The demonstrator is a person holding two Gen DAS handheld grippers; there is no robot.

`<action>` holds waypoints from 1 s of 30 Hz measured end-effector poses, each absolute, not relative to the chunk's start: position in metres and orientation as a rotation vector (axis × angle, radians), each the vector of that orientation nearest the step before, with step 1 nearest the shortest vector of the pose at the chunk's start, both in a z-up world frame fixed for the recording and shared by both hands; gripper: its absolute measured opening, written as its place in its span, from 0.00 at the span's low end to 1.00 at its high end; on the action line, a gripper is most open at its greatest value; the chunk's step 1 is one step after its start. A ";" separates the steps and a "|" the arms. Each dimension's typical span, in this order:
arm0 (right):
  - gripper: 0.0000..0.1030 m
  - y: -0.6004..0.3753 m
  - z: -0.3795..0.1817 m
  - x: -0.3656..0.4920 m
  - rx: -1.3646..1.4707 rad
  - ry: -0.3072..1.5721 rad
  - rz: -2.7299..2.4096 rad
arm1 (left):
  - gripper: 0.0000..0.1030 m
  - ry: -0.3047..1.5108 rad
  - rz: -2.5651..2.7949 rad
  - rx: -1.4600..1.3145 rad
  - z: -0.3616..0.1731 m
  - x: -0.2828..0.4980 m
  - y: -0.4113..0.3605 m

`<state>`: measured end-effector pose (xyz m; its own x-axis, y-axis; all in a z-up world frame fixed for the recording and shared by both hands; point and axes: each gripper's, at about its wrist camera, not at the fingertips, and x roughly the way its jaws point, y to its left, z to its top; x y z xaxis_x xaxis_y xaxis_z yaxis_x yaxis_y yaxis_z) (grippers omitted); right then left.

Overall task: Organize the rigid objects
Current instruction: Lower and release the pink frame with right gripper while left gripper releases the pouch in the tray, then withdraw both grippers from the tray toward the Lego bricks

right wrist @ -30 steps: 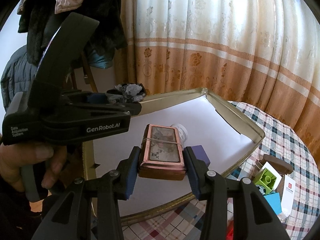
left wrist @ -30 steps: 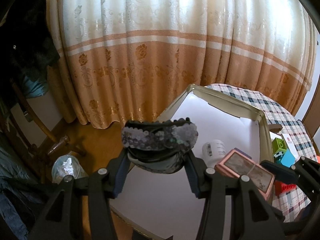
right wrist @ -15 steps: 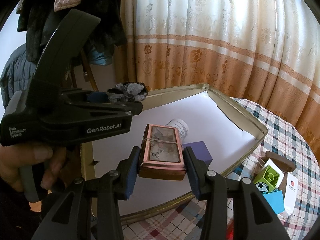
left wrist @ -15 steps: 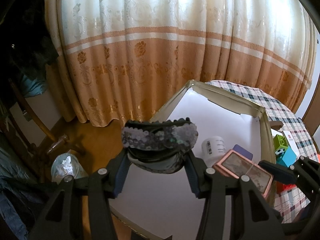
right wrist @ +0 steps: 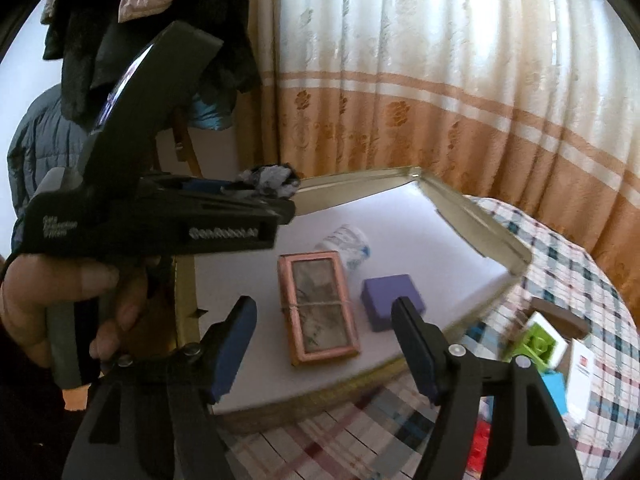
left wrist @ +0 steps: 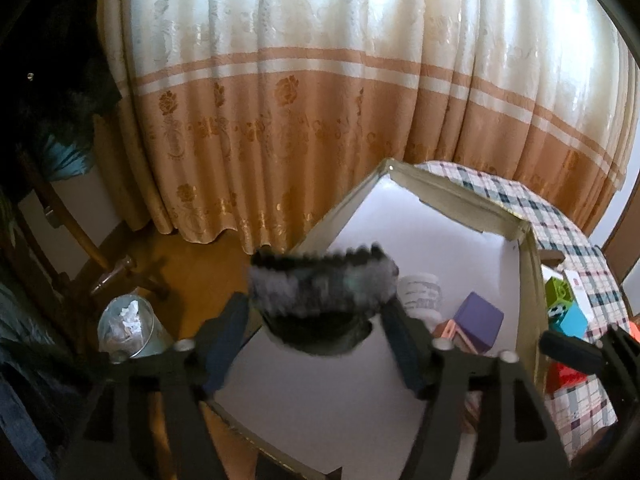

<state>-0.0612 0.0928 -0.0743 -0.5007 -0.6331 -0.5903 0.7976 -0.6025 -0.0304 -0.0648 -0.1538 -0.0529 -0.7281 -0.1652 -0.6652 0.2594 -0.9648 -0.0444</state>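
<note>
While jaws gape, tray holds one pink box, one purple block.

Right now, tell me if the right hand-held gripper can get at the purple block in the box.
Probably yes. The right hand-held gripper is open and empty, and the purple block lies uncovered just ahead in the box. The pink framed case lies close beside it, which may crowd one finger.

The tray is gold-rimmed with a white floor, holding a pink box at 6 o'clock, a purple block at 4, a white bottle with blue print at 12, on plaid cloth.
</note>
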 end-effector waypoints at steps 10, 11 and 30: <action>0.79 0.194 -0.073 -0.077 0.794 0.207 -2.377 | 0.99 0.173 -2.778 0.960 -0.035 -0.055 -0.128; 0.79 0.202 -0.074 -0.081 0.818 0.188 -2.394 | 0.99 0.175 -2.782 0.962 -0.034 -0.055 -0.126; 0.79 0.195 -0.116 -0.111 1.160 0.198 -2.404 | 0.99 0.171 -2.838 1.018 -0.036 -0.051 -0.084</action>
<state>-0.1109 0.1952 -0.1163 -0.5382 -0.3420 -0.7703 0.4631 -0.8836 0.0687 -0.0511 -0.0843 -0.0358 -0.7661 -0.0758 -0.6382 0.1517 -0.9863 -0.0650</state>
